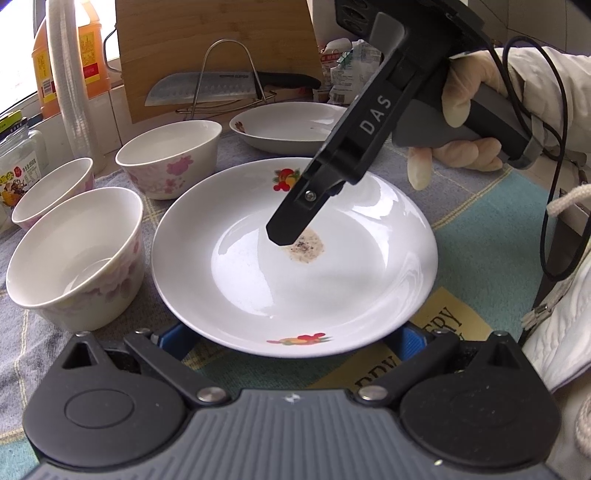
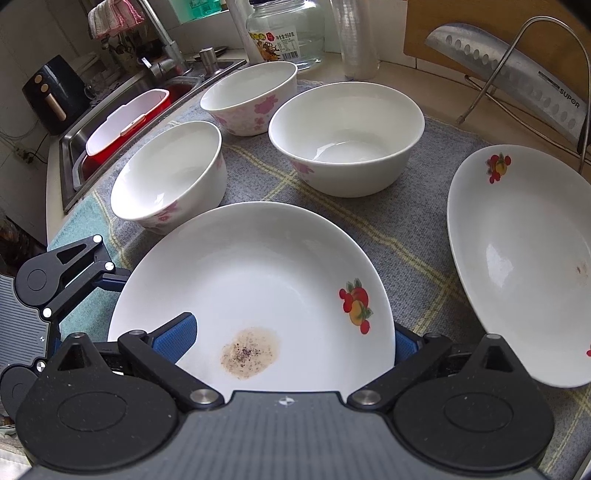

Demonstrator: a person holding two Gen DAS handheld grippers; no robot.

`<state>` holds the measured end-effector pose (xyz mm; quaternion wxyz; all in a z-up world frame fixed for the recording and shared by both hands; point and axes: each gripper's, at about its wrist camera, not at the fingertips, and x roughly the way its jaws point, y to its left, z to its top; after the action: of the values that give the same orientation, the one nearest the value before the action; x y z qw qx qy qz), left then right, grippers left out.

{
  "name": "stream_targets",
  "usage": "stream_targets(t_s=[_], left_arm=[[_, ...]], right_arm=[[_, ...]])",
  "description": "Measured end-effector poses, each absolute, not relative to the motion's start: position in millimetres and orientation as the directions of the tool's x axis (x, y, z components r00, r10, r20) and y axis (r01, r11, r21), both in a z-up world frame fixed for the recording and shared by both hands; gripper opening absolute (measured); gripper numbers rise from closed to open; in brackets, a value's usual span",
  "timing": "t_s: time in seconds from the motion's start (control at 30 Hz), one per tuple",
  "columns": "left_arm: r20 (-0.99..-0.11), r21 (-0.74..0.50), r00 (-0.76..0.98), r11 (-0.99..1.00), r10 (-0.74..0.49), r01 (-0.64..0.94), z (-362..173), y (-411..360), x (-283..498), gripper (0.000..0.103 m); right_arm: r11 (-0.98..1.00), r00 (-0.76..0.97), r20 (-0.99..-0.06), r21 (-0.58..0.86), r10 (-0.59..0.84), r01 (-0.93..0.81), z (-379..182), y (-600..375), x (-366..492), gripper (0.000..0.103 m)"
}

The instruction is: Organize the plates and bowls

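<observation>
A white plate [image 1: 295,266] with fruit prints and a brown stain lies on the checked cloth. My left gripper [image 1: 290,338] is open, and the plate's near rim covers both blue fingertips. My right gripper [image 2: 291,341] is open too and straddles the same plate [image 2: 258,280]: its left pad lies over the plate's inside, its right pad sits hidden below the rim. In the left wrist view one of the right gripper's fingers [image 1: 288,225] touches down by the stain. A second fruit-print plate [image 2: 517,258] lies to the right. Three floral bowls [image 2: 170,173] [image 2: 251,96] [image 2: 347,136] stand behind.
A cleaver [image 1: 207,86] rests on a wire rack against a wooden board [image 1: 221,44]. An oil bottle [image 1: 66,62], a glass jar [image 2: 284,33] and stacked clear cups [image 2: 356,37] line the back. A sink with a red basin [image 2: 125,125] lies to the left. A gloved hand [image 1: 465,122] holds the right gripper.
</observation>
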<state>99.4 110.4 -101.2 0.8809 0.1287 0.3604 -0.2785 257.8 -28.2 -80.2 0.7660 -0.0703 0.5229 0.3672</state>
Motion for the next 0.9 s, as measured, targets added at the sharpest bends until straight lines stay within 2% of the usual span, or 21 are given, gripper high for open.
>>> stream_targets(t_s=[0.2, 0.9], left_arm=[[-0.71, 0.035, 0.59, 0.818, -0.384, 0.574, -100.5, 108.2, 98.9, 0.103], [-0.697, 0.047, 0.603, 0.814, -0.389, 0.579, -102.1, 108.4, 95.1, 0.103]], right_arm=[[0.715, 0.158, -0.84, 0.325, 0.519, -0.619, -78.4, -33.6, 261.8, 0.103], [0.695, 0.163, -0.847, 0.29, 0.507, -0.658, -78.5, -27.9, 260.4, 0.103]])
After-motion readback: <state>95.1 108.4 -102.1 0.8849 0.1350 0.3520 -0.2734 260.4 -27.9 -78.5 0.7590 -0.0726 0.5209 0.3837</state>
